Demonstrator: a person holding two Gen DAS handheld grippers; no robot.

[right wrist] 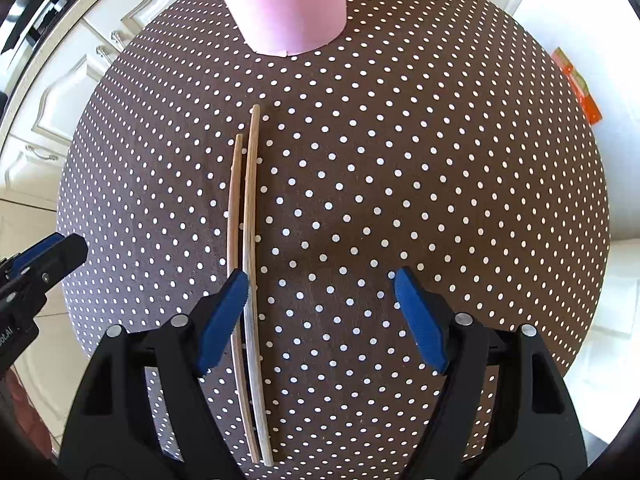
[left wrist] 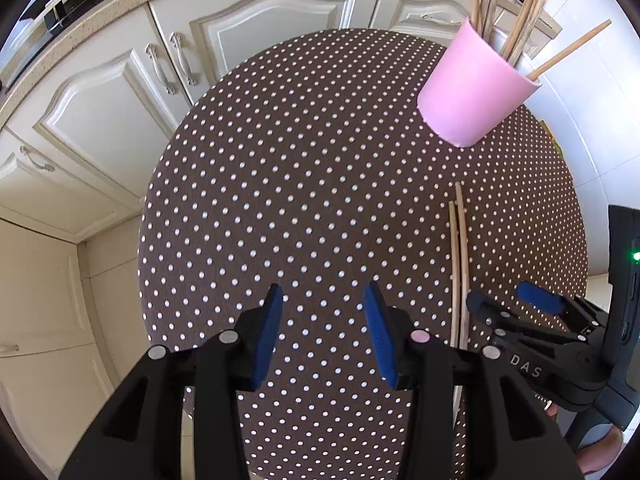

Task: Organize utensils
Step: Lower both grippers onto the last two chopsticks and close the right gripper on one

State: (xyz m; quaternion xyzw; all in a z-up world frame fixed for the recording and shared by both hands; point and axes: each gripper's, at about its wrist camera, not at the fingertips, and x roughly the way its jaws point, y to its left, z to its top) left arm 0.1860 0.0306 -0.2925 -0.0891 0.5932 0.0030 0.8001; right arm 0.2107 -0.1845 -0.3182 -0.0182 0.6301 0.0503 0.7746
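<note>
Where the right gripper (right wrist: 320, 292) hangs over the table (right wrist: 440, 160), its jaws stand wide apart with nothing between the pads; its left blue pad (right wrist: 224, 312) overlaps the two loose chopsticks (right wrist: 244, 216) in the picture, but whether it touches them cannot be told. The left gripper (left wrist: 320, 300) is likewise released, jaws part-way apart over bare cloth, grasping nothing, and it sits just beside the right one.

Task item, location: the two chopsticks lie side by side on the dotted brown cloth, nearly touching along their length, running from under the right gripper away toward the pink cup (right wrist: 288, 4). One tip reaches further toward the cup than the other. They are well apart from the cup's base.

Handling, assessed: thin wooden sticks, judged light and stiff, with a slight taper. They lie flat on cloth, so a grip from above must get the pads down on either side of them; the fabric may bunch under the fingertips. Smooth round wood is liable to roll or pivot between flat pads. Taking both together at about mid-length, across the pair, should keep them balanced; a hold near one end would probably let the far end droop or swing.

Destination: the pink cup stands upright at the far side of the table, already holding a spread of similar sticks (left wrist: 516, 20) that lean outward. It looks light and could tip if knocked during insertion.

Beyond the table, cream cabinet doors (left wrist: 260, 20) are visible.
</note>
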